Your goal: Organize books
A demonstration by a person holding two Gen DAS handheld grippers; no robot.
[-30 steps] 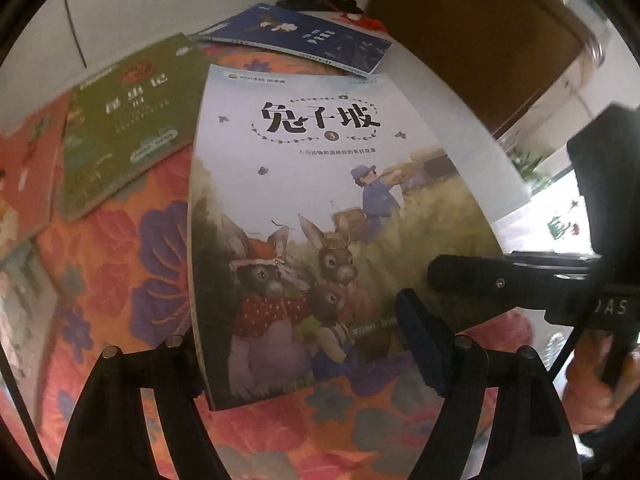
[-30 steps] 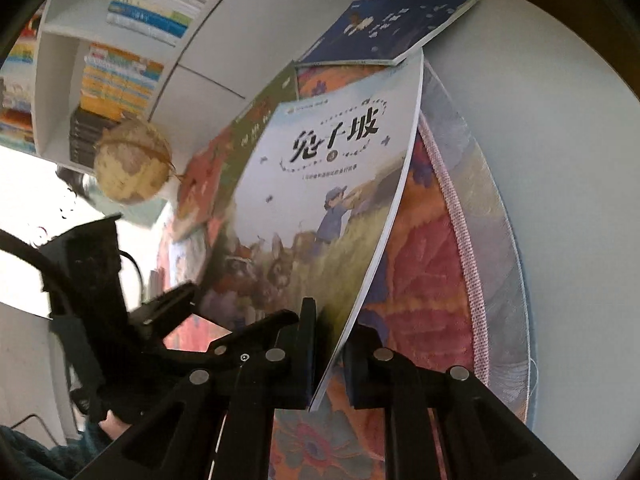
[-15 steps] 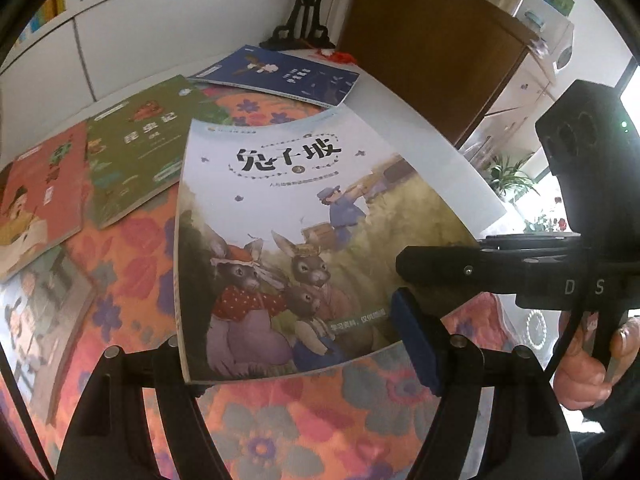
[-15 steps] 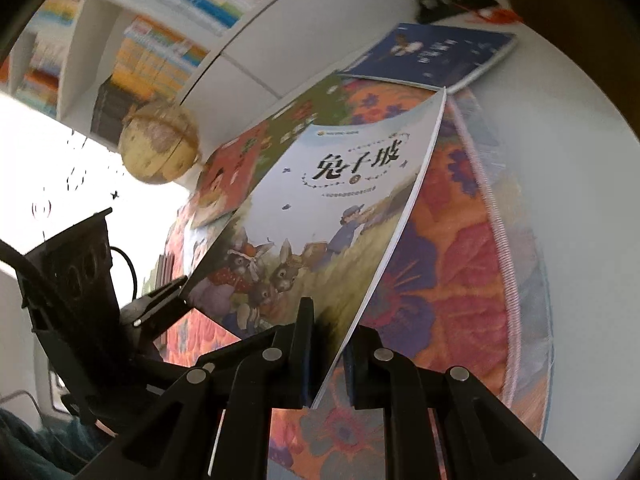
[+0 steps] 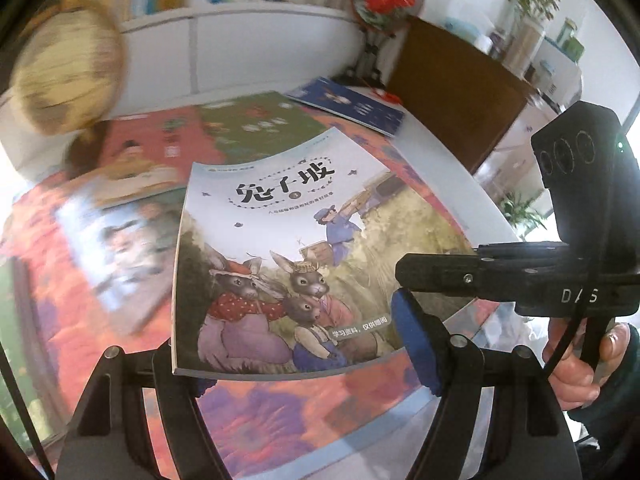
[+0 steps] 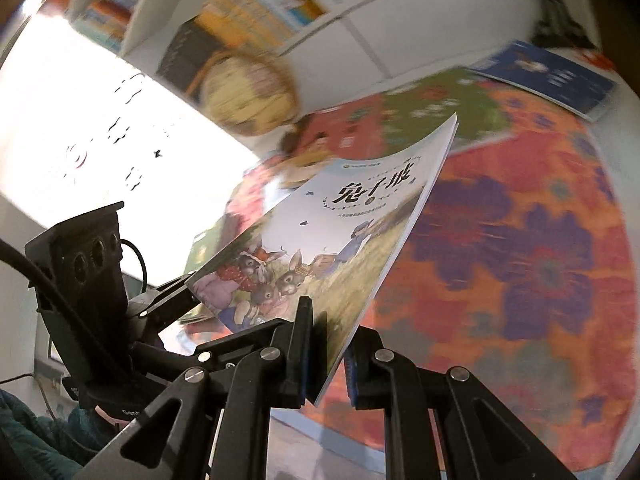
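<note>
1. The right gripper (image 6: 326, 354) sits at bottom centre of the right wrist view. Its jaws are pressed together on the lower edge of the rabbit book (image 6: 320, 248); in the left wrist view it reaches in from the right edge of the frame and pinches the same book's right margin.
2. The left gripper (image 5: 304, 348) occupies the bottom of the left wrist view with its fingers spread. The book's lower edge lies between them. The blue pad of the finger at lower right stands beside the cover, and whether it presses on the cover cannot be determined.
3. The rabbit book (image 5: 304, 248) is held above the tablecloth, tilted, in mid-frame. It is a thin paperback and bows slightly. The cover is pale blue at the top with black Chinese title characters; below are three dressed rabbits in a grassy field and a figure in blue carrying a box.
4. The floral tablecloth (image 5: 280, 408), orange with purple flowers, lies under the book.
5. Farther back, in the upper half of the frame, a red book (image 5: 160, 148), a green book (image 5: 260, 124) and a dark blue book (image 5: 352, 104) lie flat.
6. A blurred yellowish globe (image 5: 68, 76) stands at upper left, before a white bookshelf (image 5: 240, 36).
</note>
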